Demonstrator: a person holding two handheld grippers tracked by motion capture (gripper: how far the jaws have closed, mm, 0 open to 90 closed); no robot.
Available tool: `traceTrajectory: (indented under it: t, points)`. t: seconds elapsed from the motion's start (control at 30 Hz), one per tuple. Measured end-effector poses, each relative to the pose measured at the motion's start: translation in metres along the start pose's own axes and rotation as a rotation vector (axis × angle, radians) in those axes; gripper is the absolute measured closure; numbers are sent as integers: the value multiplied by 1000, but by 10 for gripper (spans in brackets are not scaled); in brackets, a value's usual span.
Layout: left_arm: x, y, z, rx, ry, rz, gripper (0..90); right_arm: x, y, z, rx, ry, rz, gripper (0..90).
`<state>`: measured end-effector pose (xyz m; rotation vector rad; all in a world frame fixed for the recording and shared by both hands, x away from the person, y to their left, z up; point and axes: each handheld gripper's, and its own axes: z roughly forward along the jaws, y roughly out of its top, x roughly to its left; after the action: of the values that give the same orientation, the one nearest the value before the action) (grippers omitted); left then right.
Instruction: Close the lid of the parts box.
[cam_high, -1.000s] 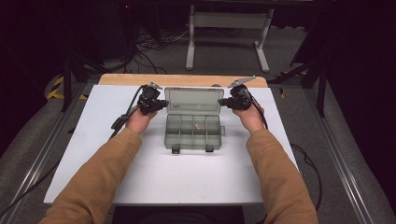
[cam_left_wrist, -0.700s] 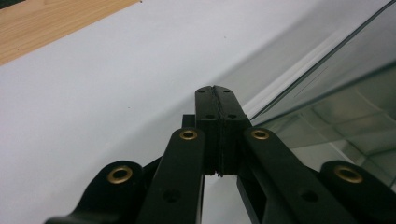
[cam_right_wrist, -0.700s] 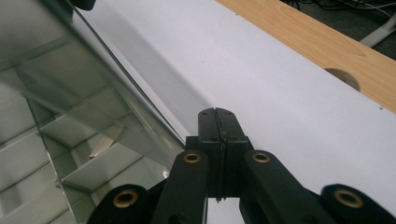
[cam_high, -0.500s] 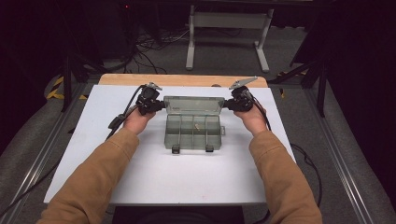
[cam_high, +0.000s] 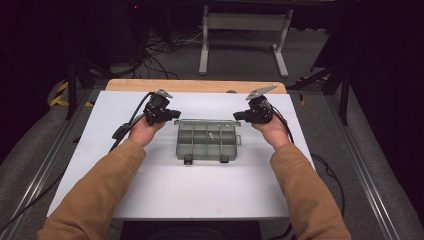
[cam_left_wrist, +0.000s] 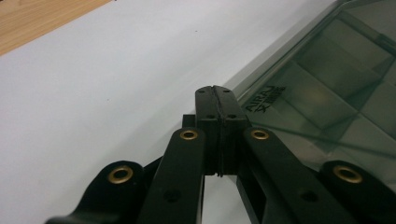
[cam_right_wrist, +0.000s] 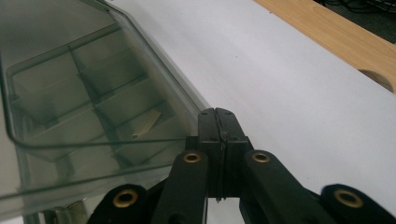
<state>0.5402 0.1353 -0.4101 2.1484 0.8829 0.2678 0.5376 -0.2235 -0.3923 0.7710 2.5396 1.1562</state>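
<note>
White tabletop (cam_high: 200, 190), smoky "AIRAJ" organiser box (cam_high: 207, 140), both grippers' jaws pressed together, empty.

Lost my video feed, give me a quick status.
Left claw and right claw shut, empty, flanking the compartment box. Box lid closed, on white table. Nothing in the way.

Small item (cam_high: 212, 135) in organiser box (cam_high: 206, 141): maybe screw, unclear.

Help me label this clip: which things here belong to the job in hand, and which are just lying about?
In the job:
- clear compartment box, between the grippers
- left gripper, shut, at its left corner
- right gripper, shut, at its right corner

Lying about:
- white table
- metal stand behind
- floor cables
</note>
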Motion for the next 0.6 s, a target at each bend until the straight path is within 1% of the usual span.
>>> traceTrajectory:
  t: [0.07,0.1,0.23,0.27,0.3,0.37,0.47,0.5,0.53,0.57,0.6]
  points:
    - [-1,-1,-2,5,-6,0,899,1,-1,-1,-1,5,-2,900]
    - [-3,-2,-3,7,-7,6,899,5,-2,-3,-3,11,-8,900]
    - [-6,-4,-10,-10,-26,7,899,10,-3,-7,-5,25,-13,900]
    - [-6,-4,-10,-10,-26,7,899,10,-3,-7,-5,25,-13,900]
    - [-7,-4,-11,-10,-35,5,899,12,-3,-9,-7,31,-17,900]
    - [-8,-4,-14,-7,-43,12,899,17,-2,-13,-3,44,-16,900]
    - [-11,-5,-18,-4,-64,29,899,22,0,-16,7,58,-7,900]
    - [-12,-5,-20,5,-69,40,899,24,0,-17,10,61,-6,900]
    - [-15,-5,-21,29,-88,62,899,25,1,-18,12,66,-5,900]
    - [-15,-5,-21,29,-88,62,899,25,1,-18,12,66,-5,900]
    - [-16,-5,-22,41,-101,76,899,27,1,-19,13,67,-4,900]
